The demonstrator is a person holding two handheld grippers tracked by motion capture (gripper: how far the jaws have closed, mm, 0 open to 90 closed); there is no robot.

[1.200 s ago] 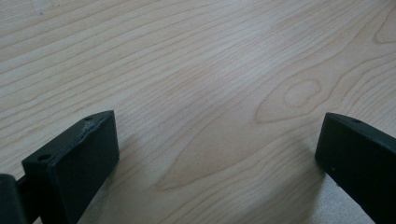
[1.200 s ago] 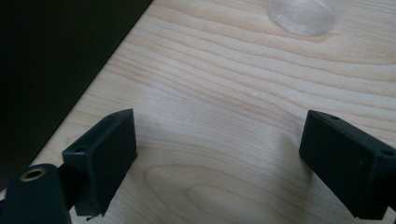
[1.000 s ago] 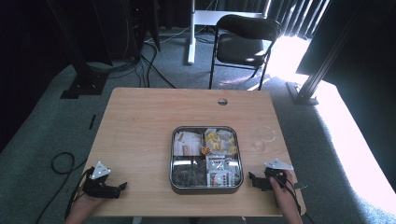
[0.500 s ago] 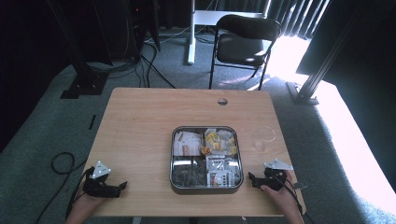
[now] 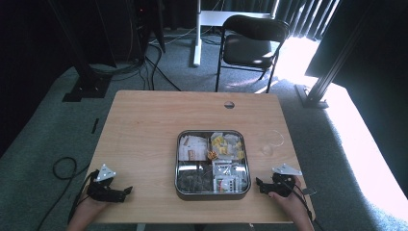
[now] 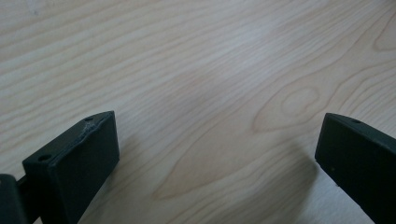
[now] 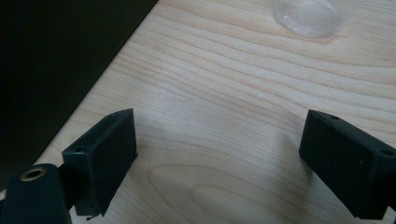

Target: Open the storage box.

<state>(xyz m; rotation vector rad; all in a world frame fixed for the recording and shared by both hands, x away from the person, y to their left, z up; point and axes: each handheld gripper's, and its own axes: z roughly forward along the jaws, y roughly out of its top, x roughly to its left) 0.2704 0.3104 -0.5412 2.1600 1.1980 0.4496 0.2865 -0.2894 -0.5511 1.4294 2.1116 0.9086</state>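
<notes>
A square metal tray (image 5: 212, 194) lies in the middle of the wooden table (image 5: 144, 125), split into compartments that hold several snack packets. My left gripper (image 5: 124, 192) rests near the table's front left corner, pointing right towards the tray but well apart from it. In the left gripper view it (image 6: 219, 154) is open, with bare wood between its jaws. My right gripper (image 5: 260, 185) sits just right of the tray's front corner. The right gripper view shows it (image 7: 217, 149) open over bare wood, beside the tray's dark wall (image 7: 56, 56).
A clear plastic cup or lid (image 5: 270, 144) lies on the table right of the tray, also seen ahead of my right gripper as a clear round shape (image 7: 306, 14). The table has a cable hole (image 5: 229, 104) at the back. A black chair (image 5: 250, 43) stands beyond it.
</notes>
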